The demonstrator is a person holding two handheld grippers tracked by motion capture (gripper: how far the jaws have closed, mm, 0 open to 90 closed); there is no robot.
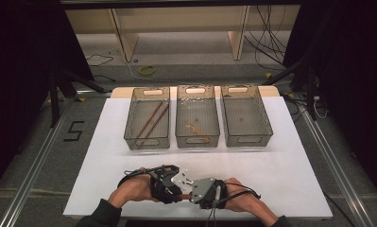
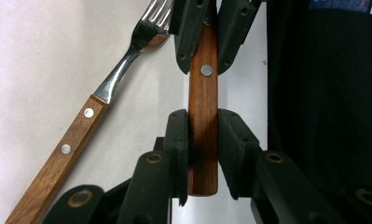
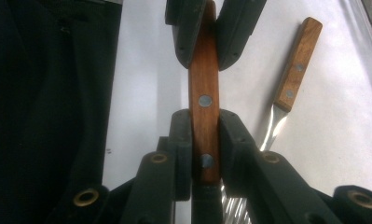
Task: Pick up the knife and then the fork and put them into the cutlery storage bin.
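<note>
Held piece: I have a wooden handle [image 2: 203, 116] with steel rivets gripped from both ends, low centre of the high view, just above the white surface [image 1: 280, 170].
Left gripper [image 2: 203, 135]: my jaws are narrow and pressed on the butt end of that handle; the pads flank it in the lower middle of the left gripper view.
Right gripper [image 3: 205, 140]: jaws narrow, clamped on the same handle at its other end, over the rivets, with the opposite gripper's jaws at the top of the frame.
Fork [image 2: 88, 116]: a second wooden-handled fork lies flat on the surface, left of the held handle in the left gripper view, apart from it.
Trays: three mesh bins [image 1: 197, 122] stand in a row across the middle of the high view; the left one holds chopsticks [image 1: 150, 120].
</note>
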